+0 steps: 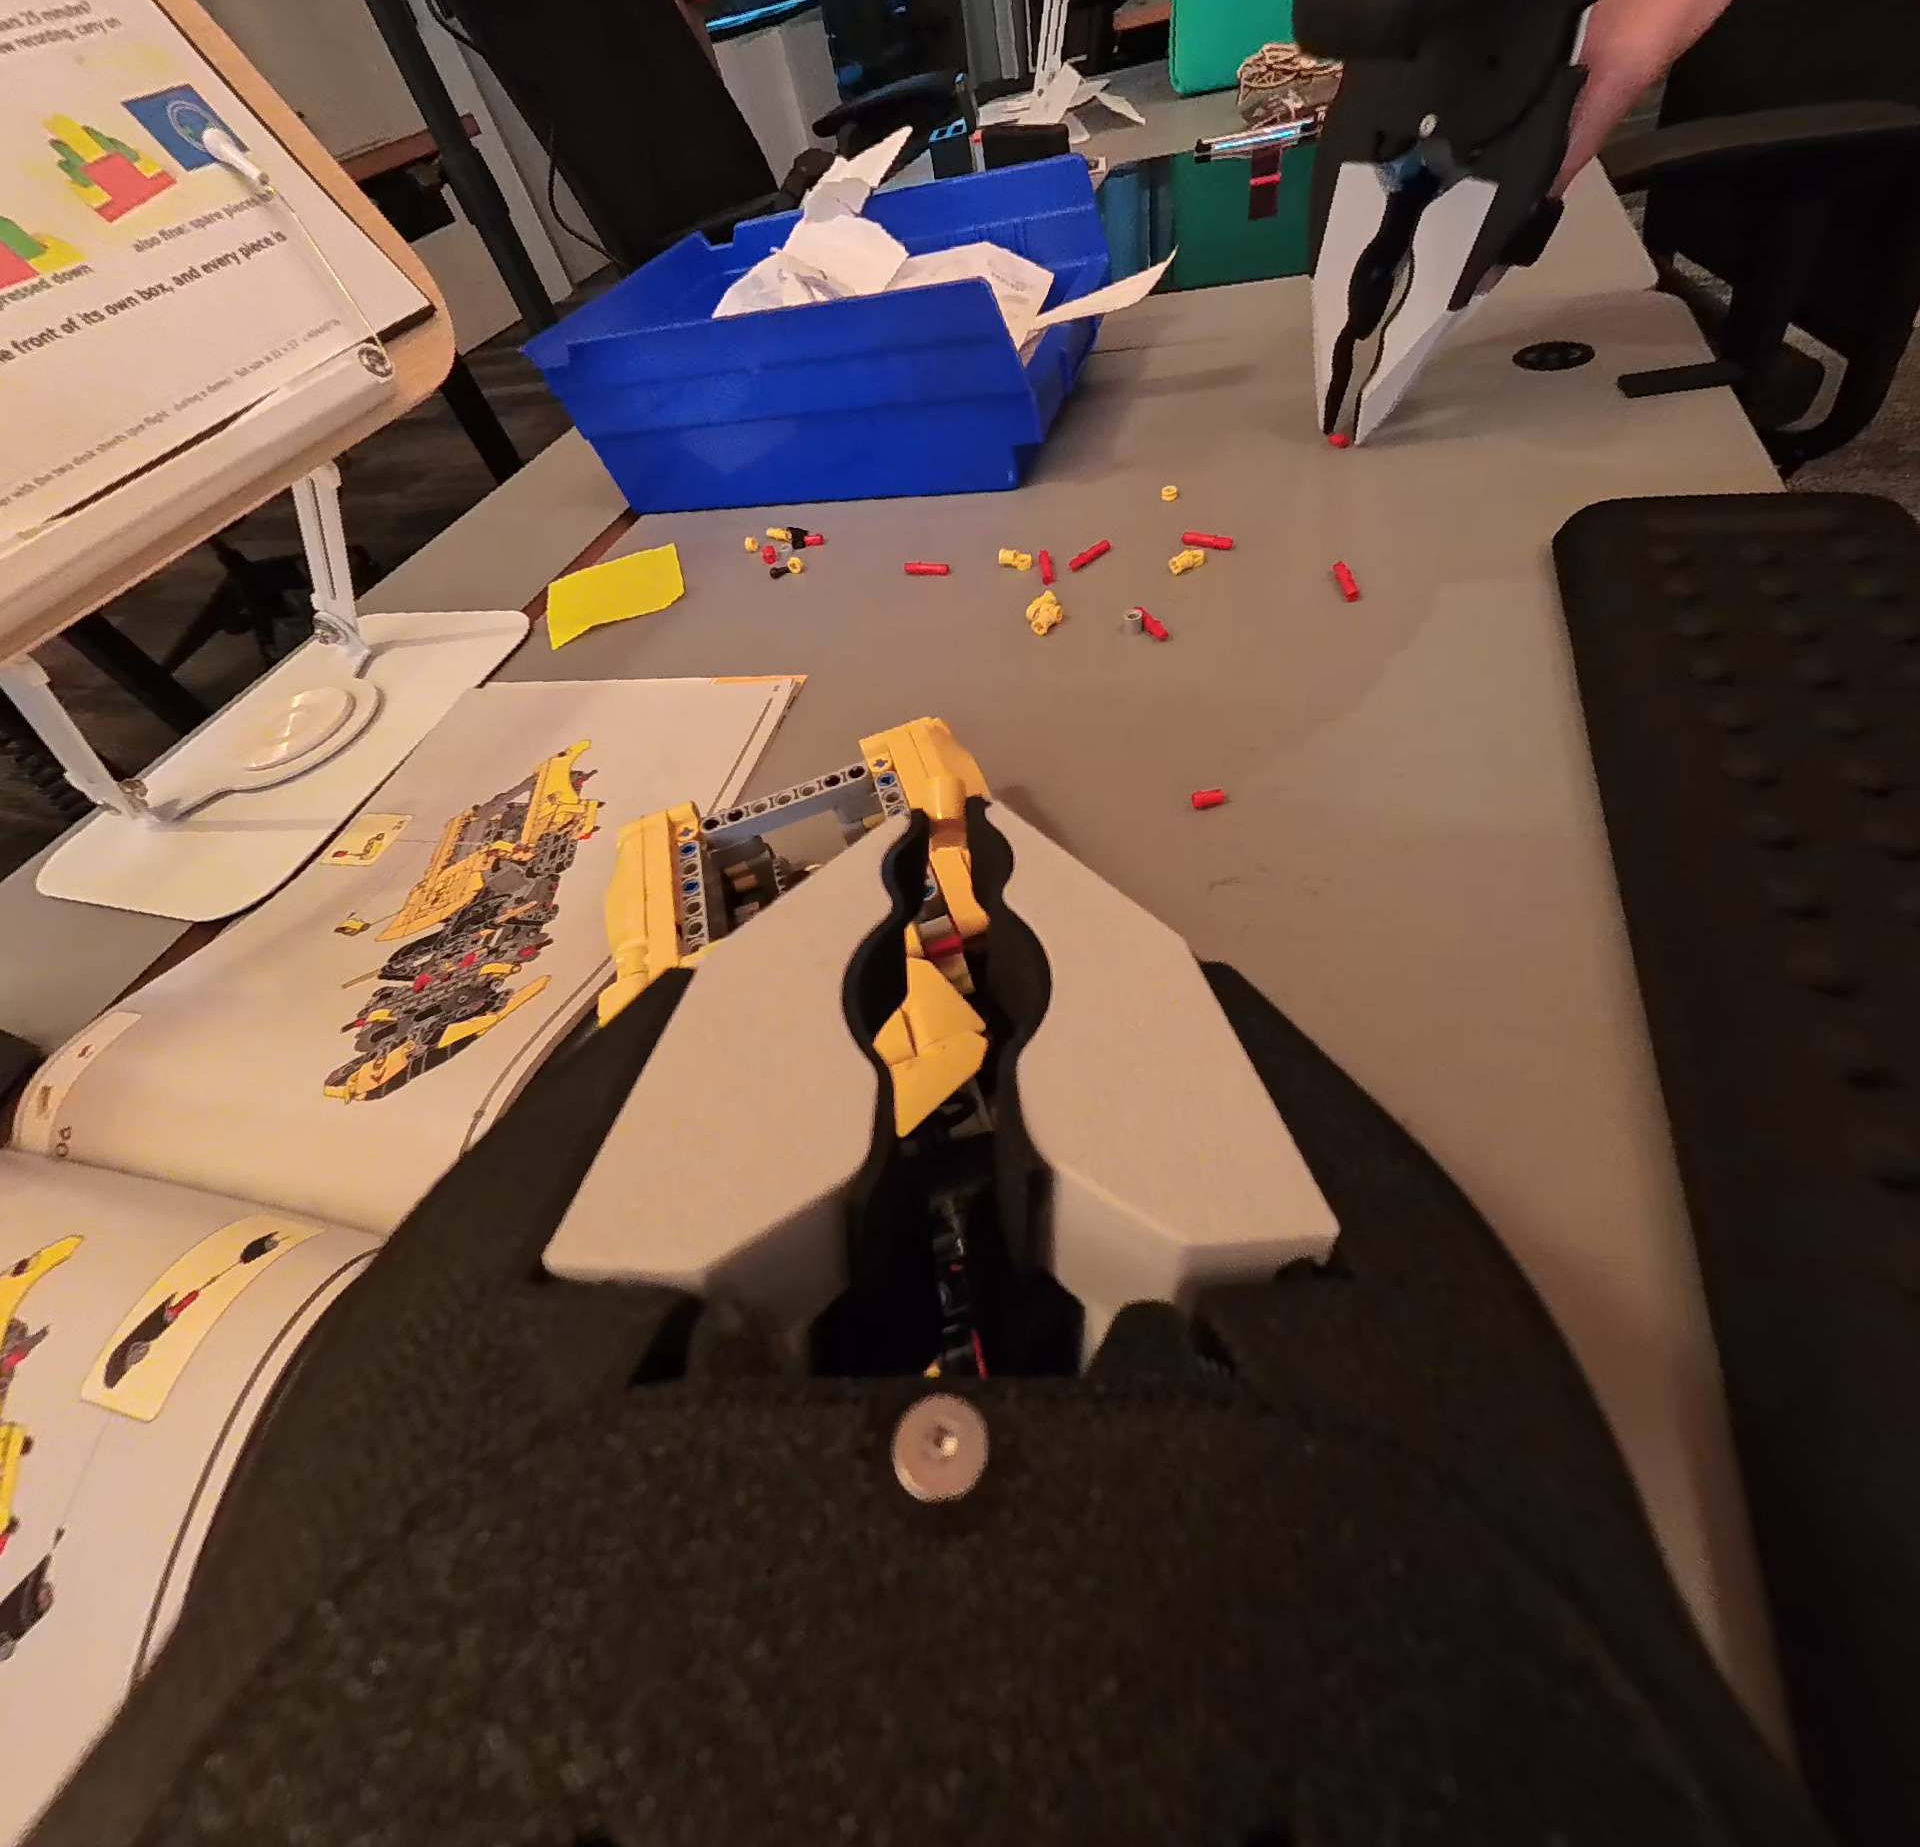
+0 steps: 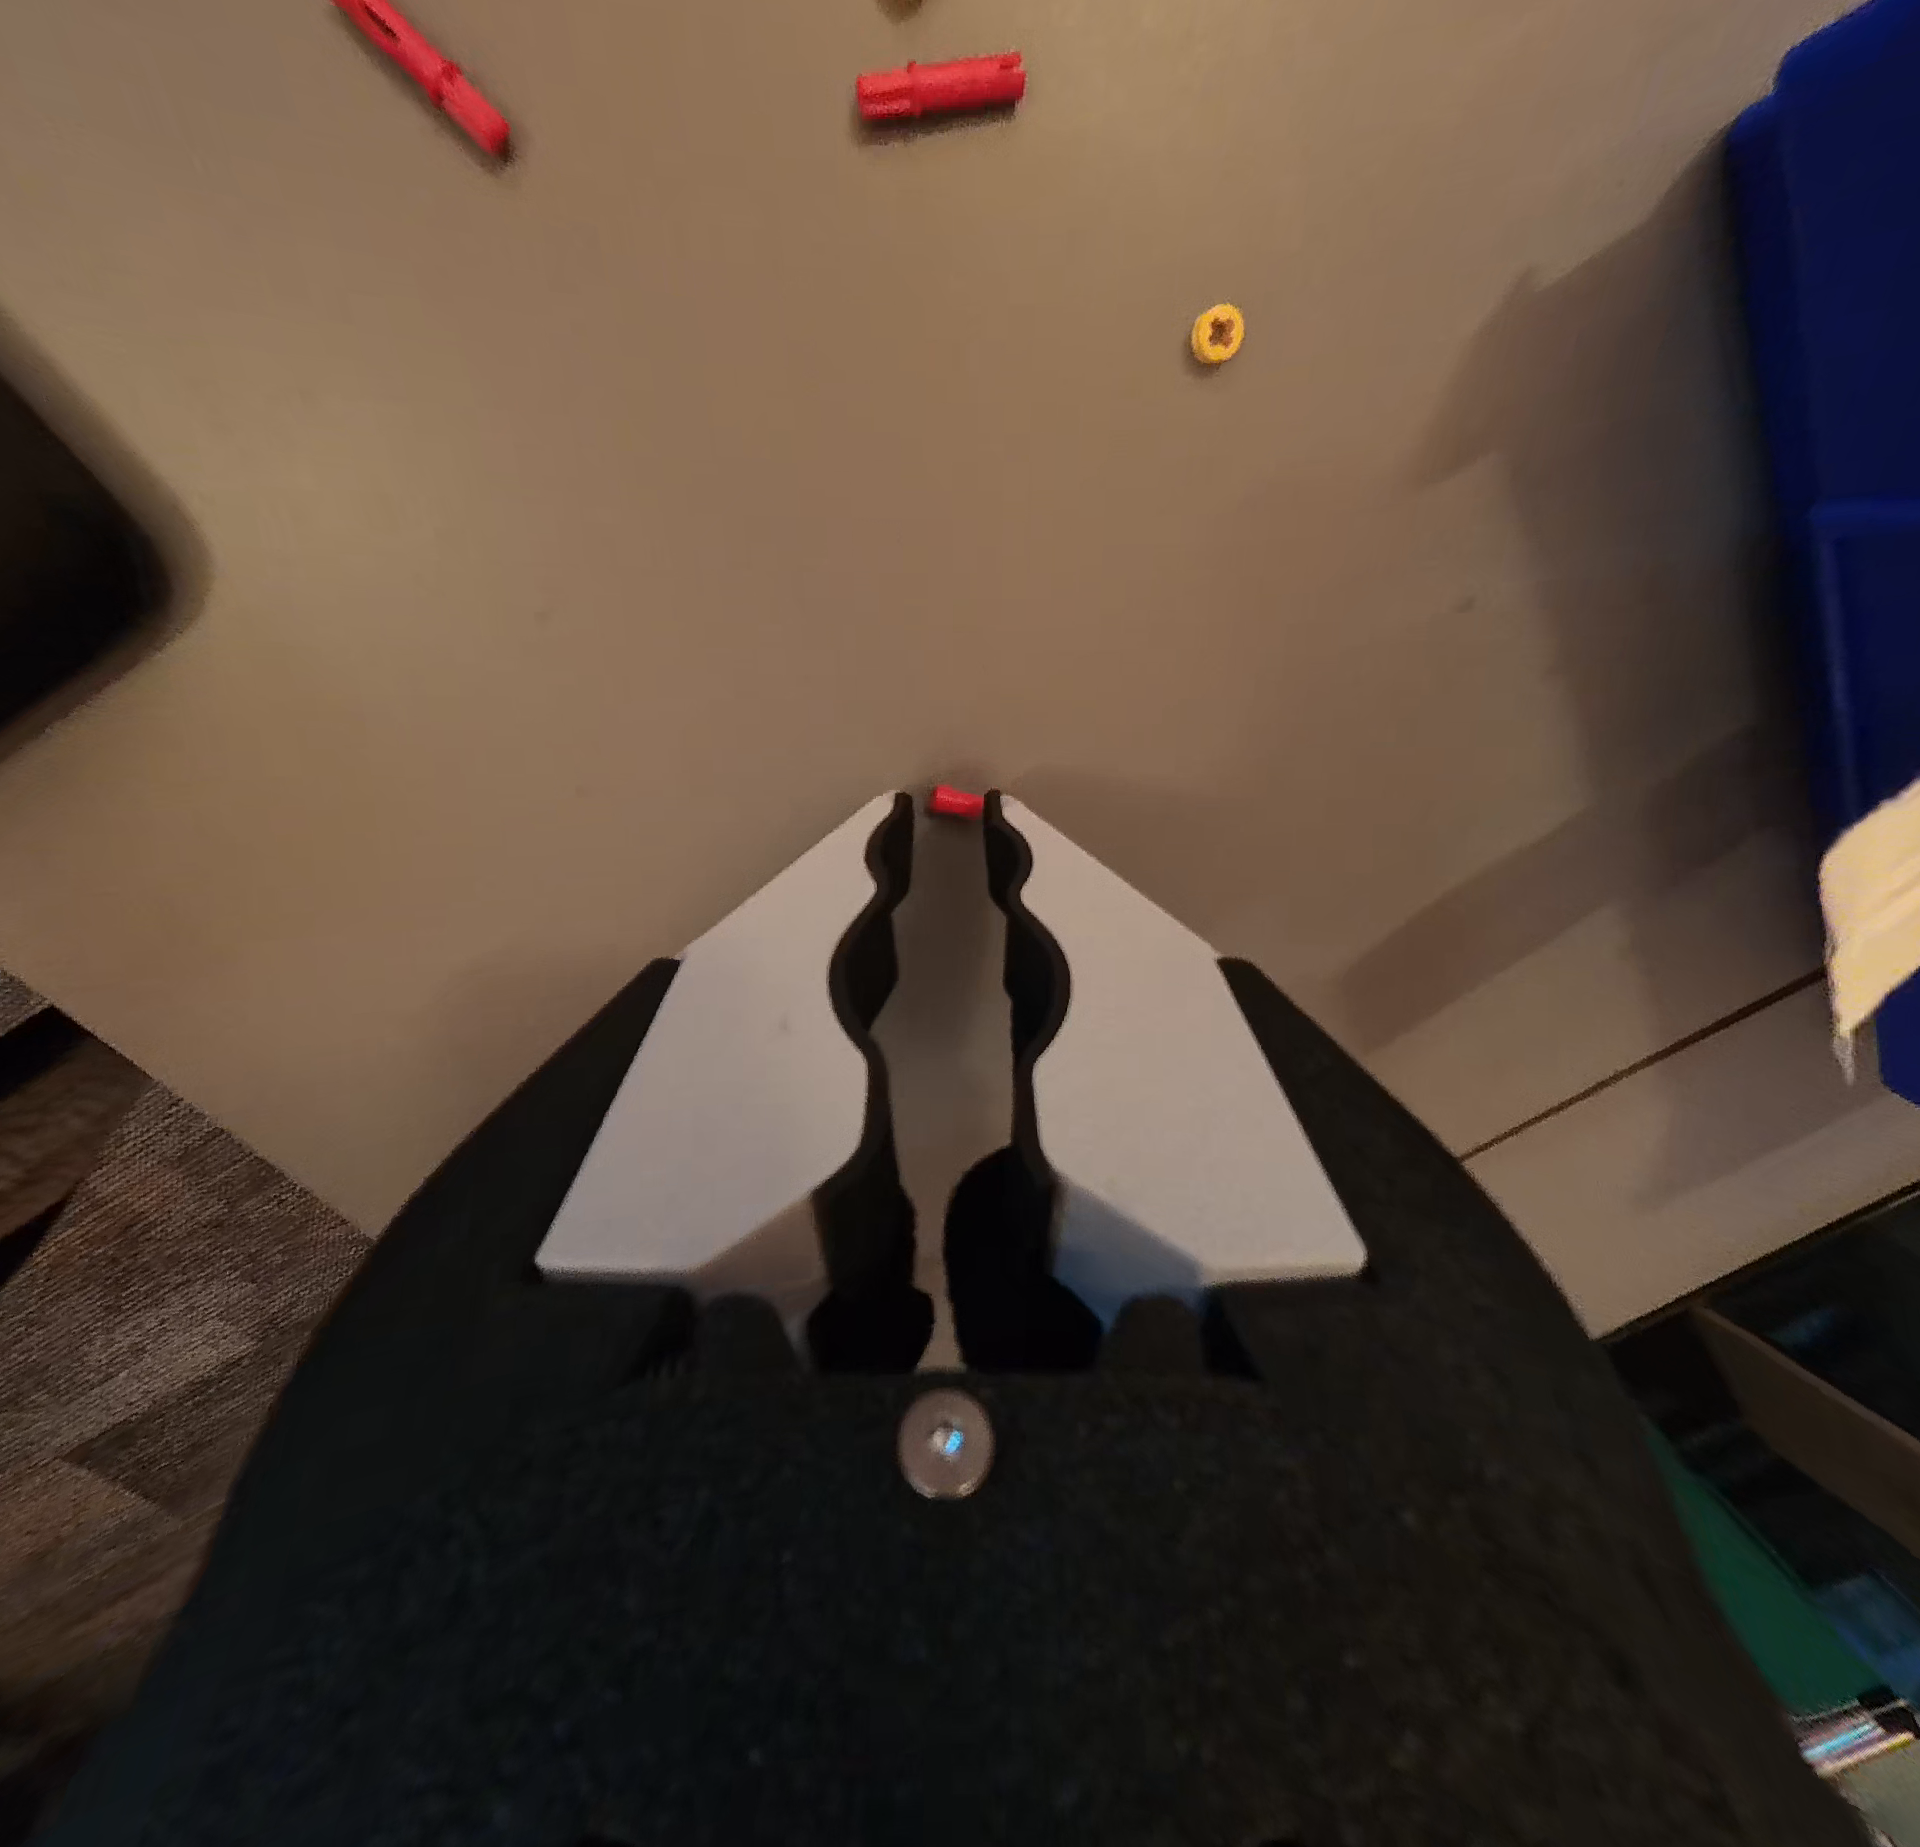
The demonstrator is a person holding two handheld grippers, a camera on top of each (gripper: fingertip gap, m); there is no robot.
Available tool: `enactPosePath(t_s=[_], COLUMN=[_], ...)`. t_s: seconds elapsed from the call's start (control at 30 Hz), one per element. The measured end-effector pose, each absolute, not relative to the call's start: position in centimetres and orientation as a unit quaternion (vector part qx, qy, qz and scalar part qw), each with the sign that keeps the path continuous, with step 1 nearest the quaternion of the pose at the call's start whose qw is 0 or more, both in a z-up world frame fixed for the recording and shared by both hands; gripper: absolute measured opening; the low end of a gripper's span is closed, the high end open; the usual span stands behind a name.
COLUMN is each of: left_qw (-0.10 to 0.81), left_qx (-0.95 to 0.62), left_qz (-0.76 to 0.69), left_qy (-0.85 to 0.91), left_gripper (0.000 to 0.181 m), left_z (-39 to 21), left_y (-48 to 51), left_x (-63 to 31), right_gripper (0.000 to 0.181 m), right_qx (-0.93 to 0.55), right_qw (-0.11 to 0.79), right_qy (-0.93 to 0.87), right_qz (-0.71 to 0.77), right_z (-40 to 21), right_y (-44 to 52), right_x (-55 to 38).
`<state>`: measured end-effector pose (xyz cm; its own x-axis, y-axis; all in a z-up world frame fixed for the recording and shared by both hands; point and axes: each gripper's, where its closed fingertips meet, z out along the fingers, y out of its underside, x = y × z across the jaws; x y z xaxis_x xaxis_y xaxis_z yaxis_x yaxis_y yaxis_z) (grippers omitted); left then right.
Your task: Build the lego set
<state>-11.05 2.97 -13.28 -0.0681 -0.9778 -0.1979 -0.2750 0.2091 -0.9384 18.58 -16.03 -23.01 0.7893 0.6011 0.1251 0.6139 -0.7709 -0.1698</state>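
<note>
Grey tabletop point(image 1: 1351, 862) in an office workspace, strewn with small red and yellow pieces. At the near edge, the left gripper point(image 1: 943, 831) is clamped on the half-built yellow and grey lego model point(image 1: 810, 841), which sits partly on the open instruction booklet point(image 1: 436, 924); yellow panels of the model fill the narrow gap between the jaws. Across the table, the right gripper point(image 2: 948, 802), held by a person's hand point(image 1: 1652, 41), points down at the surface, its tips touching the table. A small red pin point(image 2: 954, 801) lies right at those tips, between them; the jaws stand slightly apart, and whether they pinch the pin cannot be told. Beyond it lie two longer red pins point(image 2: 940, 86) and a yellow bush point(image 2: 1217, 332). A blue bin point(image 1: 831, 384) of crumpled paper stands at the far side, a yellow note point(image 1: 615, 592) just beside it, and a propped instruction board point(image 1: 156, 239) at the left.
</note>
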Motion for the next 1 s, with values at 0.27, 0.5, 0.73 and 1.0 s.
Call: enactPosePath(t_s=[0.27,0.5,0.73,1.0], left_qw=[0.463,0.462,0.462,0.471], left_qx=[-0.500,-0.500,-0.500,-0.454], left_qz=[-0.378,-0.376,-0.377,-0.473], left_qy=[0.626,0.629,0.628,0.590], left_gripper=[0.007,0.007,0.007,0.007], left_z=[-13.3,-13.5,-13.4,-10.3], left_y=[2.9,2.8,2.8,0.6], left_x=[-11.0,-11.0,-11.0,-10.7], right_gripper=[0.013,0.011,0.005,0.004], right_qx=[-0.940,-0.937,-0.938,-0.819], right_qw=[0.109,0.113,0.107,0.467], right_qy=[-0.320,-0.329,-0.329,-0.254], right_qz=[-0.036,-0.034,-0.028,0.215], right_z=[-22.9,-22.9,-23.3,-10.7], right_y=[-16.0,-16.4,-16.2,-5.4], right_x=[18.6,18.0,18.1,2.0])
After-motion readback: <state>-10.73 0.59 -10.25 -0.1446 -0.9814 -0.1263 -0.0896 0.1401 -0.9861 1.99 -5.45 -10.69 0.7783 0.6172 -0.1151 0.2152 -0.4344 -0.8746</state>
